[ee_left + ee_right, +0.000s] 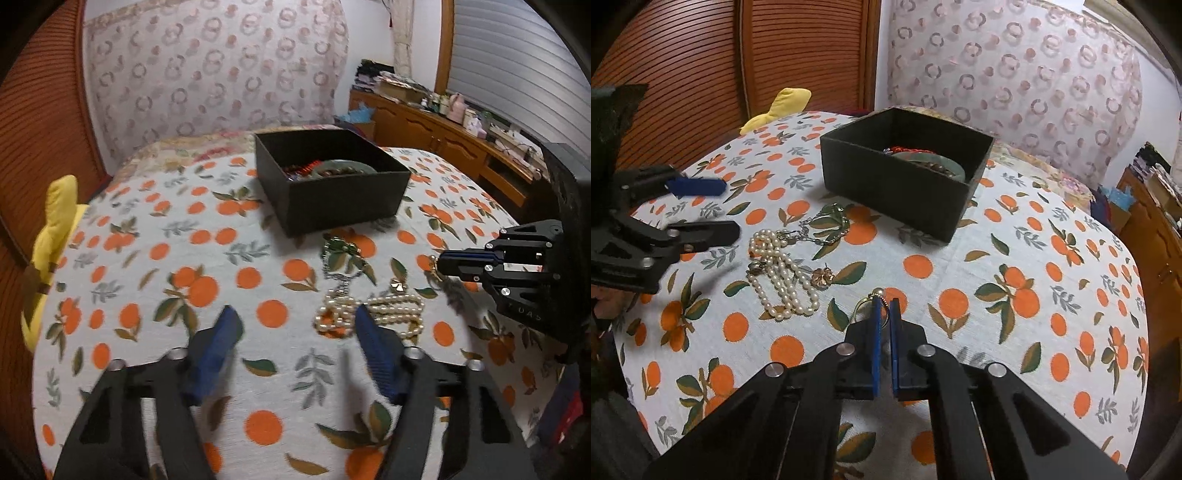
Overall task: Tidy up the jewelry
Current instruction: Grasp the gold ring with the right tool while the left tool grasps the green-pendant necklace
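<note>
Orange-and-leaf printed bedspread [960,236] covers the bed where everything lies, with slatted wooden doors and a ring-patterned curtain behind it. Nearest to me, the right tongs [885,304] are pressed nearly together, pinching a small gold ring with a pearl bead [868,300] at their blue tips, lifted just above the cloth. The left tongs [297,325] are spread wide and hold nothing, their blue pads hovering over the spread. Just ahead of the left tongs, and off to the left of the right tongs, a pearl necklace [783,280] lies in a loose heap, a gold flower piece [823,277] touching its edge. Beyond the pearls a silver chain with green stones [341,258] lies tangled. Farther on, past both tongs, sits an open black box [901,184], with a green bangle [341,168] and red beads [908,149] inside. A yellow cloth [55,236] rests at the far left edge of the bed.
</note>
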### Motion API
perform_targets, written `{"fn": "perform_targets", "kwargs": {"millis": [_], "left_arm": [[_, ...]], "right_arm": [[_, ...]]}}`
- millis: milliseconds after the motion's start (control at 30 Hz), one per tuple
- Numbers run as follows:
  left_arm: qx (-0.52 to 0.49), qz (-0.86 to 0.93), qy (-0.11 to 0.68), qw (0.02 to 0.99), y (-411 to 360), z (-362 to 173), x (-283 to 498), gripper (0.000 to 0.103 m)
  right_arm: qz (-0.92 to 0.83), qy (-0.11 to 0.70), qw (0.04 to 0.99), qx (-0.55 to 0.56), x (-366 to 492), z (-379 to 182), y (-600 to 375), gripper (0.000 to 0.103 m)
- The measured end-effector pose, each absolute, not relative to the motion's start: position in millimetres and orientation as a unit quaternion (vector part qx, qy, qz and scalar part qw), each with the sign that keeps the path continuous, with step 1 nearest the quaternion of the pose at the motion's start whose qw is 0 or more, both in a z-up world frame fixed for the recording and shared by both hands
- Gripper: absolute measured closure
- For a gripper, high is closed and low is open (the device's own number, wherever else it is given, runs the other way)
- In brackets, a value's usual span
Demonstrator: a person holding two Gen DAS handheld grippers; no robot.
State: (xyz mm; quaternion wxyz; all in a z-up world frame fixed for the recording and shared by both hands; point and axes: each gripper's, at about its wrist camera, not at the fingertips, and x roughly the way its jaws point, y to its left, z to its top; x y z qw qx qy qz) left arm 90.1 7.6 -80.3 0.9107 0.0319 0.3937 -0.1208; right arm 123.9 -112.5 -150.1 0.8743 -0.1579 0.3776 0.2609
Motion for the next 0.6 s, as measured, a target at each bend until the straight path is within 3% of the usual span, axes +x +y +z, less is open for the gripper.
{"fn": "perform_targets", "kwargs": {"millis": [133,600], "left_arm": [[0.033,-0.122,0.399,0.908,2.8,-81.7,96.5,0.056],[0.032,-0.157,0.411,0.898,-17.8,-76.0,145.8,0.058]], "right_arm": [[0.261,0.376,0.875,-0.157,123.6,-149.6,-114.4,0.098],[0.263,0.366,0.88,-0.151,122.3,-143.4,-115.1,0.098]]}}
